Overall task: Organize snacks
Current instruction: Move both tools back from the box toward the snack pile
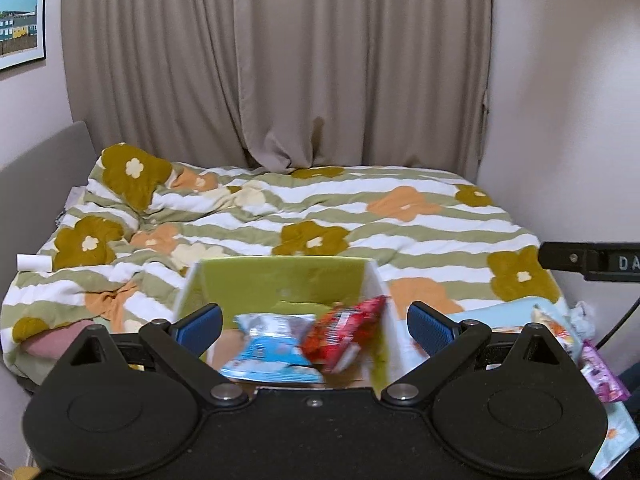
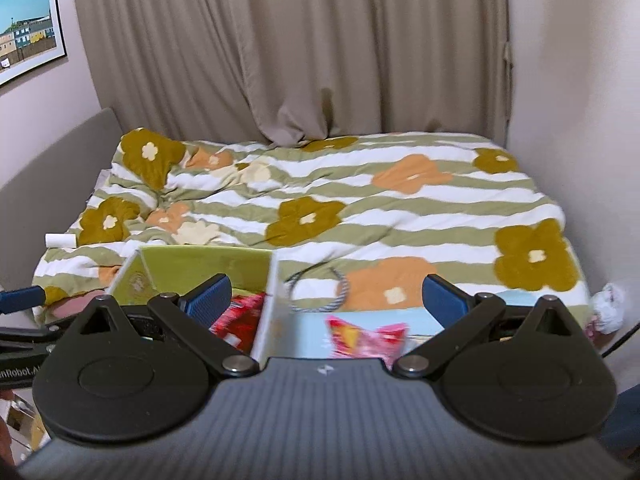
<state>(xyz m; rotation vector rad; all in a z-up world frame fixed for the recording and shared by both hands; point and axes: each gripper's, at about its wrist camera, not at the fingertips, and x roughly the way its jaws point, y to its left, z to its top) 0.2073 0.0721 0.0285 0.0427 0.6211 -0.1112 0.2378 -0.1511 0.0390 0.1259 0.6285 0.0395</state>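
Left tongs: spread wide, empty, above the box.
Right tongs: spread wide, empty.
Next step: lower squarely over the pink packet at 6 o'clock, pinch mid-body.
Boxed: two, blue packet, red packet.
Loose: several, count unclear.

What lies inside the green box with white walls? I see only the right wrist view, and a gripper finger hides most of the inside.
Observer: A red foil snack packet, and beside it a blue and white snack packet that your view lacks.
Operator: Does the left gripper hold anything?
Observer: No. The left gripper is open and empty, facing the green box.
Operator: Are there other snacks outside the box?
Observer: Yes, a purple snack packet lies to the right of the box, at the edge of the left wrist view.
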